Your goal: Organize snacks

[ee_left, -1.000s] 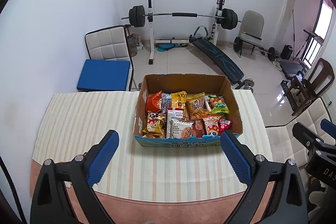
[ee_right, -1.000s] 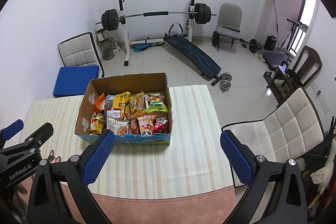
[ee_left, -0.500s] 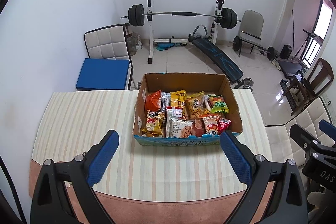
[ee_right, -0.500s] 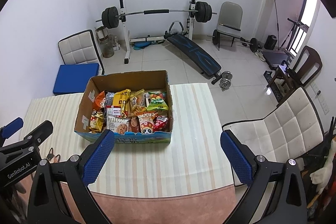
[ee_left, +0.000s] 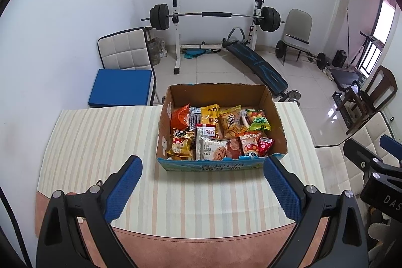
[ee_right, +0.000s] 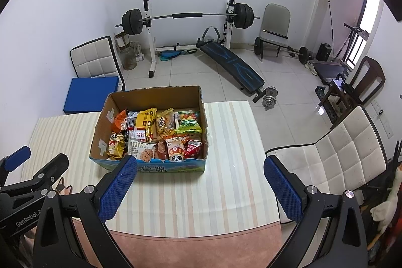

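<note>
We've drifted a touch right; both tongs, left [ee_left: 202, 189] and right [ee_right: 199, 189], hang released, holding nothing. Snacks [ee_left: 218, 133] sit packed in the box [ee_left: 221, 166] just ahead: sorted, or waiting.

A barbell rack [ee_left: 216, 16], an incline bench [ee_left: 256, 67] and chairs [ee_right: 331, 157] surround the striped table [ee_left: 100, 142].

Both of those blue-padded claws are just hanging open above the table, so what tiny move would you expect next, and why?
Probably the left gripper eases forward and down toward the open cardboard box of snack packets. Both it and the right gripper are open and empty, nothing lies on the striped tablecloth, and every snack is in the box.
</note>
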`<state>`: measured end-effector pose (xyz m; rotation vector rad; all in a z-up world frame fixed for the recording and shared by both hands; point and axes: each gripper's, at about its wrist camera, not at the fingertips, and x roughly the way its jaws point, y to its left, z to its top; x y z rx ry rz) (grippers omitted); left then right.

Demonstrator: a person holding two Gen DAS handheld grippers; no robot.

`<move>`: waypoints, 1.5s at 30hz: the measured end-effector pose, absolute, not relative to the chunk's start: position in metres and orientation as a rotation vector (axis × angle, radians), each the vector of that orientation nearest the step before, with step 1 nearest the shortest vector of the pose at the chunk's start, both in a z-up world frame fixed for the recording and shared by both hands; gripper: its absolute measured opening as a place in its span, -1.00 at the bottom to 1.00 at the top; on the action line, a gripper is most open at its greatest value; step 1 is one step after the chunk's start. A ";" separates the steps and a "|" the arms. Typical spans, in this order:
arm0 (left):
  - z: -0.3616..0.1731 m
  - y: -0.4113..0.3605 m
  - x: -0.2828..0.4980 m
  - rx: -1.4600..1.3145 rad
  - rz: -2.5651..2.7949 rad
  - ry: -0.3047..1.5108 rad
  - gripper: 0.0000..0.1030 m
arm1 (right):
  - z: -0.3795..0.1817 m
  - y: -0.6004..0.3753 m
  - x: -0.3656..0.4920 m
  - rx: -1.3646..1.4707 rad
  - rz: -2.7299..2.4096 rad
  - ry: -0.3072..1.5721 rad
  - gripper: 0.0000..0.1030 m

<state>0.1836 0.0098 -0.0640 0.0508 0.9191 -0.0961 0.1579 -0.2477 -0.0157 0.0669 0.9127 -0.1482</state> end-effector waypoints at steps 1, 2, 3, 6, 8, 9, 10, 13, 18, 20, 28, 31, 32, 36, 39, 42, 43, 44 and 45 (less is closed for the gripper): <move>-0.063 0.010 0.183 0.051 -0.096 0.917 0.92 | -0.016 -0.248 0.158 0.066 -0.148 0.913 0.99; -0.063 0.010 0.183 0.052 -0.097 0.917 0.92 | -0.016 -0.248 0.158 0.067 -0.148 0.913 0.99; -0.063 0.010 0.183 0.051 -0.096 0.915 0.92 | -0.016 -0.248 0.158 0.069 -0.150 0.913 0.99; -0.060 0.010 0.182 0.051 -0.097 0.912 0.92 | -0.015 -0.248 0.157 0.066 -0.148 0.910 0.99; -0.060 0.010 0.182 0.050 -0.097 0.908 0.92 | -0.014 -0.248 0.156 0.064 -0.146 0.907 0.99; -0.059 0.010 0.181 0.050 -0.097 0.908 0.92 | -0.014 -0.248 0.157 0.062 -0.145 0.908 0.99; -0.058 0.010 0.181 0.048 -0.099 0.908 0.92 | -0.014 -0.248 0.157 0.063 -0.144 0.910 0.99; -0.057 0.011 0.182 0.049 -0.099 0.904 0.92 | -0.012 -0.247 0.156 0.062 -0.142 0.910 0.99; -0.055 0.011 0.182 0.048 -0.102 0.903 0.92 | -0.012 -0.248 0.156 0.063 -0.139 0.909 0.99; -0.054 0.011 0.182 0.050 -0.103 0.901 0.92 | -0.011 -0.250 0.155 0.064 -0.139 0.910 0.99; -0.053 0.012 0.181 0.048 -0.105 0.902 0.92 | -0.009 -0.251 0.153 0.062 -0.135 0.909 0.99; -0.053 0.012 0.181 0.046 -0.106 0.903 0.92 | -0.009 -0.251 0.152 0.061 -0.134 0.908 0.99; -0.053 0.012 0.181 0.047 -0.105 0.906 0.92 | -0.009 -0.251 0.152 0.061 -0.133 0.908 0.99; -0.053 0.011 0.182 0.051 -0.110 0.909 0.92 | -0.009 -0.252 0.151 0.060 -0.134 0.910 0.99; -0.052 0.012 0.182 0.051 -0.109 0.908 0.92 | -0.010 -0.252 0.151 0.068 -0.133 0.913 0.99; -0.053 0.011 0.182 0.051 -0.110 0.909 0.92 | -0.011 -0.252 0.151 0.070 -0.133 0.914 1.00; -0.053 0.011 0.182 0.051 -0.110 0.908 0.92 | -0.011 -0.252 0.151 0.067 -0.134 0.914 1.00; -0.053 0.011 0.182 0.053 -0.109 0.907 0.92 | -0.011 -0.252 0.150 0.069 -0.135 0.914 1.00; -0.053 0.011 0.182 0.054 -0.110 0.908 0.92 | -0.010 -0.252 0.150 0.071 -0.135 0.913 1.00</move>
